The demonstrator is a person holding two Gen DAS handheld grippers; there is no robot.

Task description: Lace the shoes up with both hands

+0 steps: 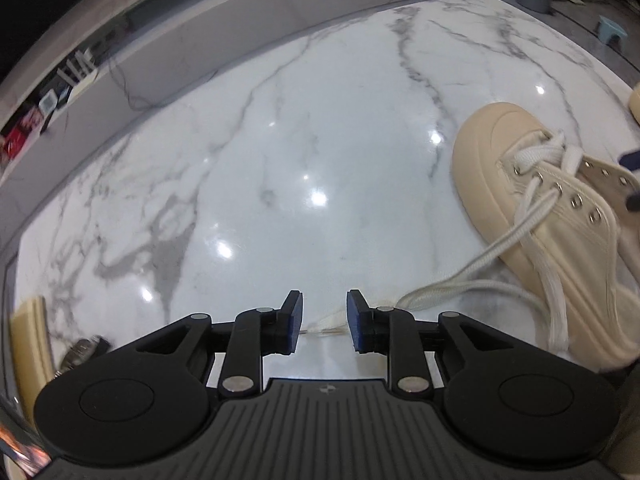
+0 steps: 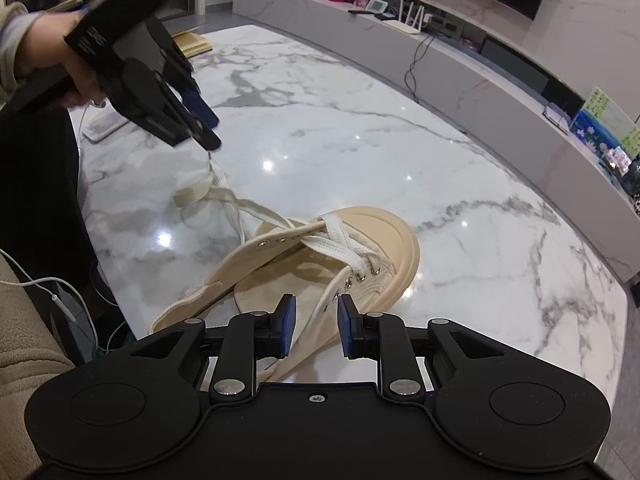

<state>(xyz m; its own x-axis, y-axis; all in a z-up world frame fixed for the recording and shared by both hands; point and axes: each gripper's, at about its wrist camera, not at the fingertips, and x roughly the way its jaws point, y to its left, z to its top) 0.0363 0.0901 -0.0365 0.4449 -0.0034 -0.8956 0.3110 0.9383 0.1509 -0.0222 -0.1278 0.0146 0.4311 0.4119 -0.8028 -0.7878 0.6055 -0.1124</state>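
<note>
A cream canvas shoe [image 1: 532,216] lies on the marble table, toe pointing away, at the right of the left wrist view and in the middle of the right wrist view [image 2: 360,248]. A white lace [image 2: 336,240] crosses its front eyelets. One lace end [image 1: 328,324] lies on the table between the fingers of my open left gripper [image 1: 323,324], which also shows from outside in the right wrist view [image 2: 208,136], just above that lace tip. My right gripper [image 2: 317,326] is open over the shoe's opening, with the other lace strand [image 2: 326,300] running between its fingers.
The white marble table [image 1: 280,140] spreads ahead. A grey ledge [image 2: 460,52] with a router, cables and boxes runs behind it. A phone [image 2: 100,126] and a white cable lie at the table's left edge. The person's body is at the left.
</note>
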